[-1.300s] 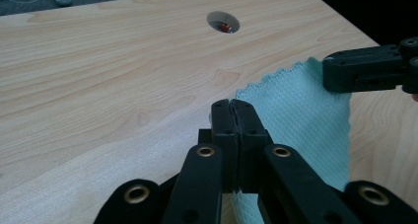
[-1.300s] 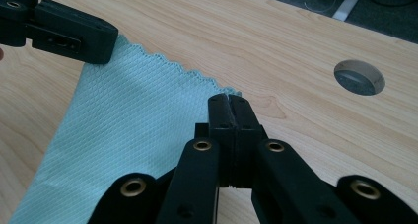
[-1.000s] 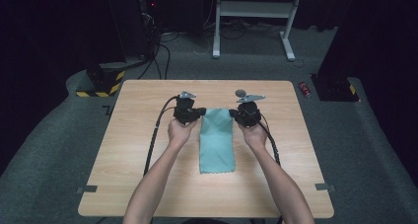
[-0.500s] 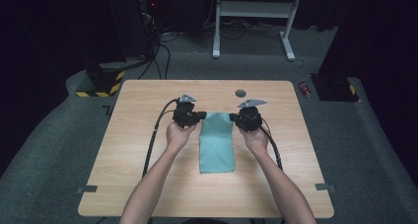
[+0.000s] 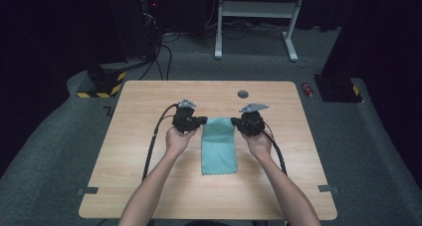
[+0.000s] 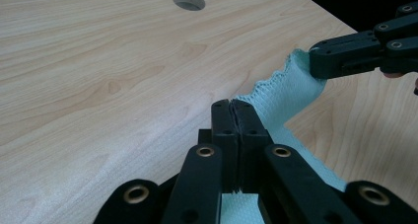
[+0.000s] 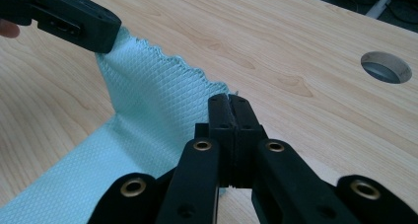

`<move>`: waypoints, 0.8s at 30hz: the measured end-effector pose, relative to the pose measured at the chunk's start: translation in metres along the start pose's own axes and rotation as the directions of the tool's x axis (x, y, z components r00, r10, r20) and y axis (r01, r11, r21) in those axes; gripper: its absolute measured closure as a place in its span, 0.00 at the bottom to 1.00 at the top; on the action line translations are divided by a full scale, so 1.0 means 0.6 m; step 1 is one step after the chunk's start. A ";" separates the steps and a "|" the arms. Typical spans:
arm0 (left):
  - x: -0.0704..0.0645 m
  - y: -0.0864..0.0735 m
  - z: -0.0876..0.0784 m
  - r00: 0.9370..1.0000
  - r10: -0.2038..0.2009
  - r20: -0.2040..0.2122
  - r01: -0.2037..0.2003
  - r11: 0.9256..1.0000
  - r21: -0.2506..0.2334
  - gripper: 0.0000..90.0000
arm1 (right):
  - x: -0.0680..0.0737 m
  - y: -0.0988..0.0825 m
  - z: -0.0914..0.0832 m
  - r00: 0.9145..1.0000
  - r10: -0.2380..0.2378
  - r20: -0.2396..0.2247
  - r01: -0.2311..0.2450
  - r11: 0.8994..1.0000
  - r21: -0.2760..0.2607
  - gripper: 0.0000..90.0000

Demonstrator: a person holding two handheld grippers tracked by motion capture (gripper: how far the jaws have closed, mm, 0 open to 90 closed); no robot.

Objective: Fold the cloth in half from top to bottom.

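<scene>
A teal cloth (image 5: 219,149) lies as a long strip on the wooden table (image 5: 149,186), with its far edge raised off the wood. My left gripper (image 5: 202,120) is shut on the far left corner, and my right gripper (image 5: 235,122) is shut on the far right corner. In the left gripper view my jaws (image 6: 231,103) pinch the cloth (image 6: 291,93), and the right gripper (image 6: 318,61) holds the other corner farther off. The right gripper view has my jaws (image 7: 228,98) closed on the cloth (image 7: 148,115), with the left gripper (image 7: 106,39) at the upper left.
A round cable hole (image 5: 243,93) is in the table beyond the grippers. Cables trail from both grippers toward the near edge. On the dark floor behind are a red can (image 5: 308,90), a white desk frame (image 5: 219,37) and a yellow-black striped block (image 5: 102,82).
Both grippers have drawn a little toward the person, keeping the cloth's far corners in their grip. The cloth's near edge stays where it was.
</scene>
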State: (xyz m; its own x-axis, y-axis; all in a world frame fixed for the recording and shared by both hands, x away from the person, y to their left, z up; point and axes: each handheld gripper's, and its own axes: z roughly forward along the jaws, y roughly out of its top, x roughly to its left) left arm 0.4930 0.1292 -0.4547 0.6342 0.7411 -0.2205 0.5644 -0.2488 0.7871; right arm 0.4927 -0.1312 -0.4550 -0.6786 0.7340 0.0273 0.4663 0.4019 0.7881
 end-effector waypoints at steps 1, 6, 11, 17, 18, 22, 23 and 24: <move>0.000 -0.001 -0.001 1.000 -0.003 0.001 0.003 1.000 0.001 0.99 | 0.000 -0.001 -0.001 1.000 0.000 -0.003 0.000 1.000 0.000 1.00; 0.000 -0.006 -0.001 1.000 -0.003 0.007 0.003 1.000 0.006 0.99 | 0.003 -0.007 -0.003 1.000 -0.002 -0.020 0.002 1.000 -0.003 1.00; -0.005 -0.009 -0.004 1.000 0.003 0.009 -0.004 1.000 0.010 0.99 | 0.004 -0.011 -0.005 1.000 0.002 -0.031 -0.002 1.000 -0.006 1.00; -0.008 -0.013 -0.007 1.000 0.017 0.012 -0.017 1.000 0.010 0.99 | 0.006 -0.013 -0.009 0.999 -0.008 -0.040 0.008 1.000 -0.003 1.00; -0.009 -0.013 -0.007 1.000 0.013 0.013 -0.013 1.000 0.010 0.99 | 0.007 -0.013 -0.011 0.999 -0.011 -0.041 0.011 1.000 -0.002 1.00; -0.012 -0.016 -0.011 1.000 0.021 0.015 -0.022 1.000 0.009 0.99 | 0.010 -0.017 -0.012 0.999 -0.015 -0.046 0.015 1.000 -0.003 1.00; -0.012 -0.016 -0.012 1.000 0.026 0.014 -0.026 1.000 0.007 0.99 | 0.010 -0.018 -0.013 0.999 -0.014 -0.048 0.014 1.000 -0.003 1.00; -0.013 -0.017 -0.013 1.000 0.020 0.017 -0.020 1.000 0.005 0.99 | 0.011 -0.019 -0.013 0.999 -0.018 -0.050 0.018 1.000 -0.004 1.00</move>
State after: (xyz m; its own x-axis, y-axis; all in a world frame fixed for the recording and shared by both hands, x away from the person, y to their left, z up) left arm 0.4782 0.1306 -0.4563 0.6539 0.7256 -0.2146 0.5544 -0.2665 0.7884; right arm 0.4787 -0.1353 -0.4592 -0.7145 0.6983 0.0432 0.4516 0.4131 0.7909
